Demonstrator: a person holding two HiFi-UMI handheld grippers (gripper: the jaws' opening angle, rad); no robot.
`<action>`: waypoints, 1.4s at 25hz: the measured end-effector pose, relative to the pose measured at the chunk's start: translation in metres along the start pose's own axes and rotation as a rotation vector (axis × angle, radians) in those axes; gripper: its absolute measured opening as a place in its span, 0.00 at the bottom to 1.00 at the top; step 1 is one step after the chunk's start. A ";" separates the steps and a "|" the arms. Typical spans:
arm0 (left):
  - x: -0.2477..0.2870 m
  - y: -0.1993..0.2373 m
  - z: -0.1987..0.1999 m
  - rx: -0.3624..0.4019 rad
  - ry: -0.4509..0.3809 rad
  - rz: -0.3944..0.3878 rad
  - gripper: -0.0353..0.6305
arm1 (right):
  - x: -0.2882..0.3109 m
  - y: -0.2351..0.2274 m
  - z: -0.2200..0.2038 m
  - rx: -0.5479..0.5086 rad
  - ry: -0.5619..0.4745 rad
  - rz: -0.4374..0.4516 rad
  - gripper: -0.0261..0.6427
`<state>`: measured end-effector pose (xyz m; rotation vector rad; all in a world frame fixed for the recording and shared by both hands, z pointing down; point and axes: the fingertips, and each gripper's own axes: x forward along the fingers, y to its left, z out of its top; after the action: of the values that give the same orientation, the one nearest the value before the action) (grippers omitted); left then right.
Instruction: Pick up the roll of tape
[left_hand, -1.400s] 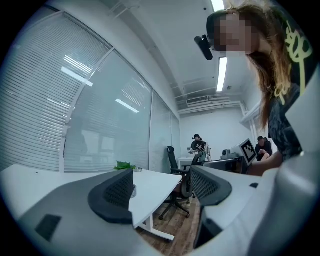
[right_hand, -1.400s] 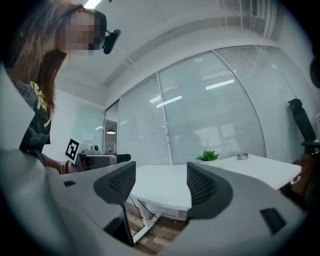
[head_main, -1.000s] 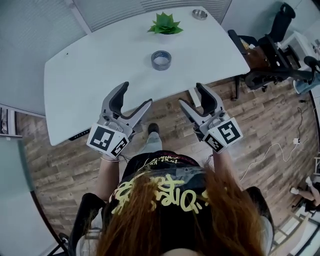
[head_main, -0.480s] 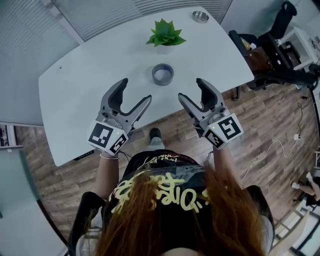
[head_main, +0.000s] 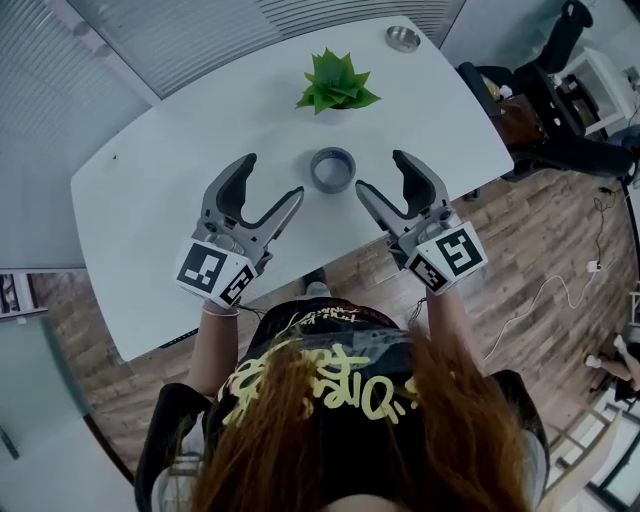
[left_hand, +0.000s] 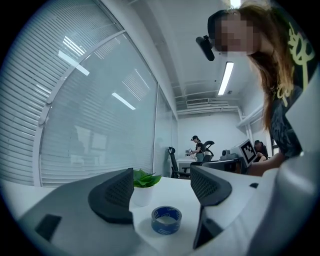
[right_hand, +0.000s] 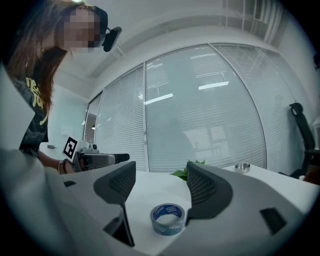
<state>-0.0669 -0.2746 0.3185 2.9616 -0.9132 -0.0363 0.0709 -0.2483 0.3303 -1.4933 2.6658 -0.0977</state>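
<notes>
While both are held over the near part of the worktop, the left tool and the right tool are seen with their dark, ridged jaws spread wide and nothing between them. Ahead of the two, roughly midway and a little nearer the right tool, the blue-grey roll of adhesive tape is laid flat on the white, rounded worktop with its hollow core facing up. It is touched by neither tool.

The roll is judged to be light and stiff, a wound ring on a hard core that should not give under the jaws, though its smooth outer face may be somewhat slippery. A hold is best taken either across the outer wall from both sides, or with one jaw lowered into the core and the other set outside the wall, so that the ring is pinched through its thickness.

Counted are two tools, one roll of tape, one green leafy plant in a white pot behind the roll, and one small round metal dish at the far edge of the worktop.
</notes>
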 end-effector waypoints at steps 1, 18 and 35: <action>0.003 0.003 0.000 -0.003 0.001 -0.005 0.58 | 0.004 -0.002 0.000 0.001 0.001 -0.004 0.49; 0.041 0.034 -0.015 -0.026 0.017 -0.069 0.57 | 0.035 -0.037 -0.008 0.009 0.021 -0.041 0.49; 0.053 0.023 -0.019 0.000 0.015 0.040 0.58 | 0.049 -0.061 -0.011 0.028 0.066 0.222 0.49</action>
<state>-0.0347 -0.3226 0.3382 2.9387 -0.9705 -0.0129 0.0956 -0.3221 0.3452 -1.1969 2.8485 -0.1720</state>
